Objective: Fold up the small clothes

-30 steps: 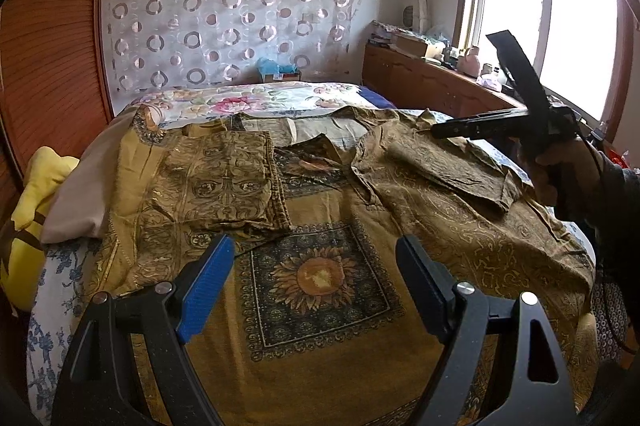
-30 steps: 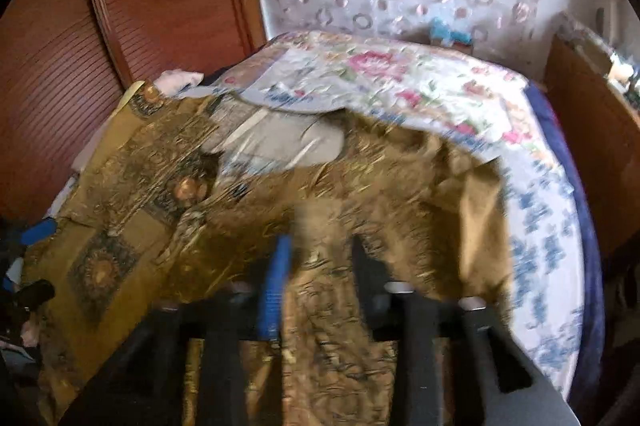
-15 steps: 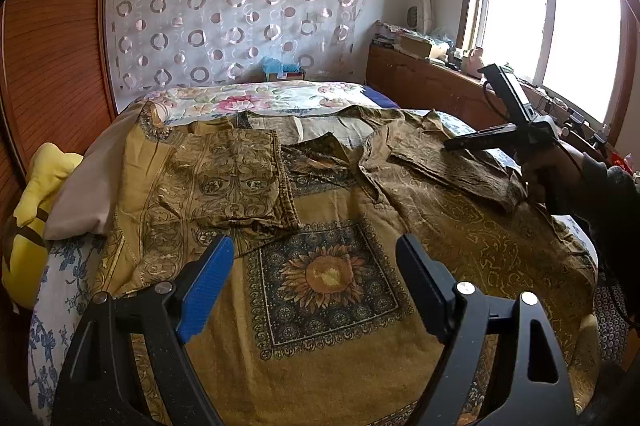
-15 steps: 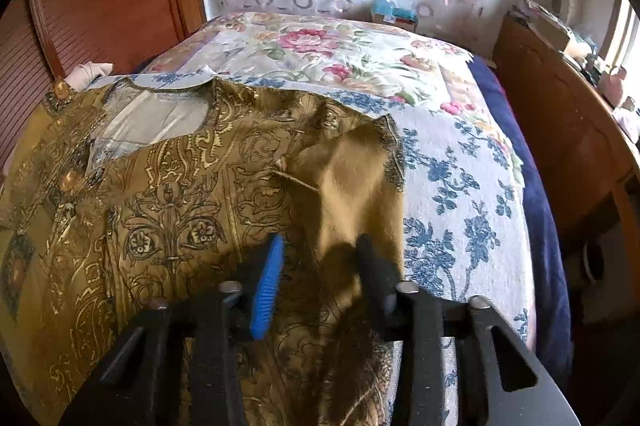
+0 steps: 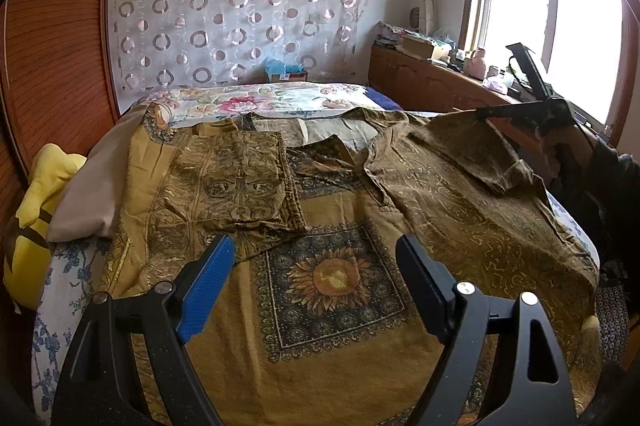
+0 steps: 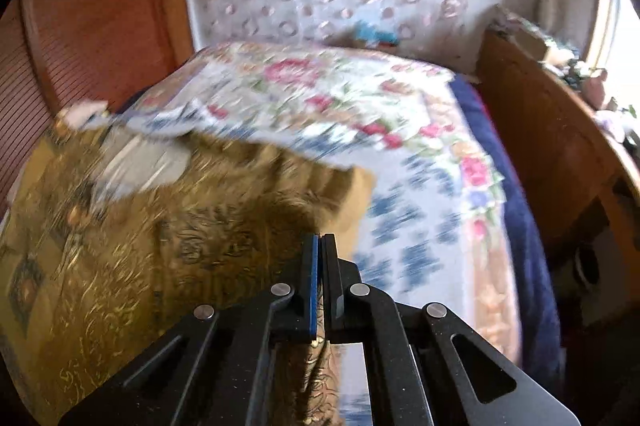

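A gold patterned shirt (image 5: 460, 210) lies spread across the bed (image 5: 280, 98) — its left sleeve (image 5: 236, 182) already folded in. The right gripper (image 6: 320, 246) has its jaws clamped on the right sleeve (image 5: 472, 150), lifting its edge; the left gripper (image 5: 316, 278) hovers over the shirt's sunflower panel, jaws wide apart.

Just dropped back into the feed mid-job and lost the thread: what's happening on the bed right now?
A person is folding a gold-brown patterned shirt spread on the bed. The right gripper is shut on the edge of the shirt's right sleeve and holds it lifted off the bed. The left sleeve already lies folded in over the body. The left gripper hangs open above the sunflower panel, touching nothing.
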Available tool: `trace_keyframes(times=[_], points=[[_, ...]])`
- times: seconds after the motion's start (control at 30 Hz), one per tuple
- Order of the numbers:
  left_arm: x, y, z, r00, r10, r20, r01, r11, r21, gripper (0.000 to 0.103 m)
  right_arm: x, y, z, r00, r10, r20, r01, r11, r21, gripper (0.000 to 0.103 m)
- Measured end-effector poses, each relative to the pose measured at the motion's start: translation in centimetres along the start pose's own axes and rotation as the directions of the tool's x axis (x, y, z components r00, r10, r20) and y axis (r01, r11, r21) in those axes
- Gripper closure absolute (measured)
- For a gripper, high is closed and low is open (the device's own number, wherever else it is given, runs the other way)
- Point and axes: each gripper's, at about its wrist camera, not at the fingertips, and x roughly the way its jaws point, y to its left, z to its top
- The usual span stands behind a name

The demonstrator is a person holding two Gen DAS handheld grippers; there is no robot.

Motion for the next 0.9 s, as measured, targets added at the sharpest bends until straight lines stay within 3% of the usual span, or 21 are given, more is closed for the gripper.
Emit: trace_keyframes(times=[0.1,0.13,0.23,0.43,0.63,0.9], points=[[-0.1,0.4,0.2,1.0,0.006,0.003,-0.006,1.0,-0.002,0.019,-0.5,-1.6,0.2,0.999,-0.042,-0.001,0.042,0.999,0.02,0.101],[0.0,0.6,0.4,1.0,0.009,0.005,-0.009,1.0,-0.002,0.019,-0.5,-1.9,0.1,0.999,-0.052,-0.005,0.052,0.998,0.029,0.096],[0.1,1.6,1.1,1.0,0.014,0.007,-0.014,1.0,-0.007,0.019,-0.1,-2.7,-0.1,0.998,-0.06,-0.027,0.061,0.996,0.066,0.059],[1.2,5.0,3.5,0.998,0.058,-0.015,-0.058,0.998,-0.008,0.019,2.3,-2.9,-1.3,0.996,0.028,-0.082,-0.018,0.994,0.112,0.058],[3.0,9.0,6.1,0.991,0.124,-0.042,-0.125,0.992,-0.012,0.019,4.7,-5.4,0.6,0.992,0.09,-0.093,-0.076,0.986,0.145,0.058],[6.0,13.2,8.3,0.984,0.157,-0.087,-0.162,0.985,-0.056,0.019,8.6,-7.0,2.7,0.981,0.141,-0.133,-0.122,0.982,0.142,0.06]])
